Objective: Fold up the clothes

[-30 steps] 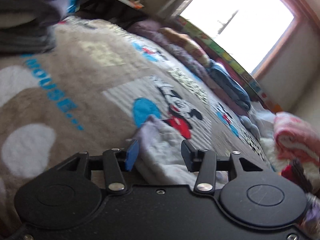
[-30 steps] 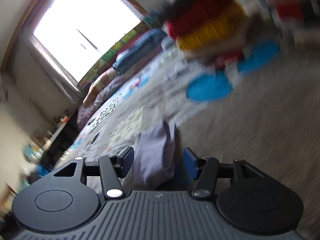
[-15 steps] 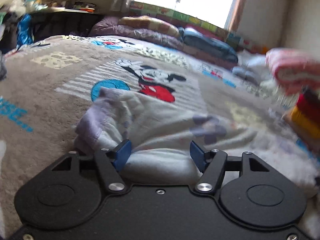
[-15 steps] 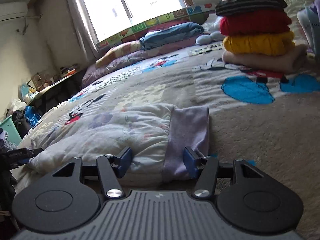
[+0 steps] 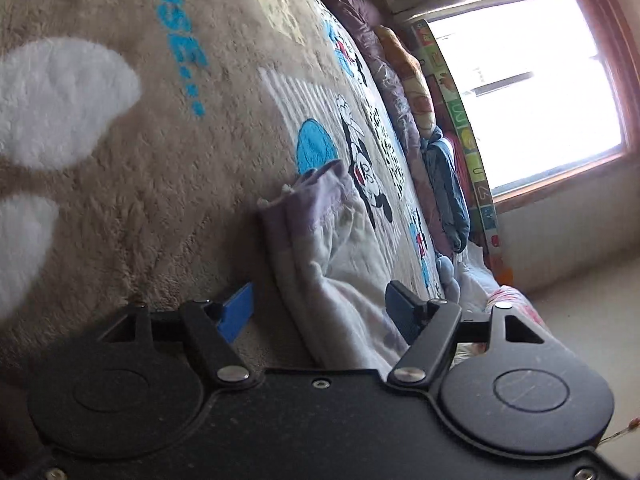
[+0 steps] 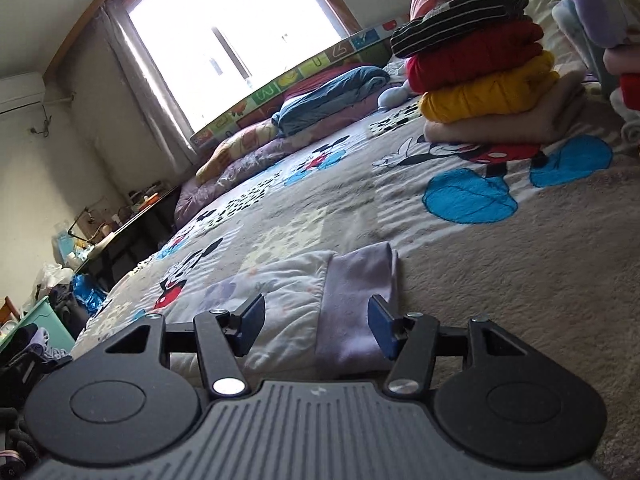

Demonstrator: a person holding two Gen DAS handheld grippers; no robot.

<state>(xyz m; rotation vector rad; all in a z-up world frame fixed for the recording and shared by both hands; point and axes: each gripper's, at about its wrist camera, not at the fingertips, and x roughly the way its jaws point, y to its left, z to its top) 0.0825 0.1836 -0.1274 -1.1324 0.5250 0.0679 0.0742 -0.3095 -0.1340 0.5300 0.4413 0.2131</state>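
Observation:
A white garment with lilac cuffs point(image 6: 304, 284) lies on the Mickey Mouse blanket point(image 6: 500, 256). In the right wrist view my right gripper point(image 6: 316, 330) is open, its jaws on either side of the lilac cuff point(image 6: 356, 312) at the garment's near edge. In the left wrist view, rolled on its side, my left gripper point(image 5: 324, 310) is open around the garment's other end point(image 5: 320, 248), whose lilac edge is bunched in folds. Neither gripper is pinching the cloth.
A stack of folded clothes point(image 6: 480, 64), striped, red, yellow and beige, stands on the blanket at the far right. Rolled bedding point(image 6: 328, 96) lies along the window wall. A cluttered dark table point(image 6: 128, 224) and a green bin point(image 6: 36, 320) stand left of the bed.
The left gripper has rolled sharply sideways and its jaws have opened wider around the bunched end. The right gripper has tilted slightly and its jaws have opened wider around the cuff.

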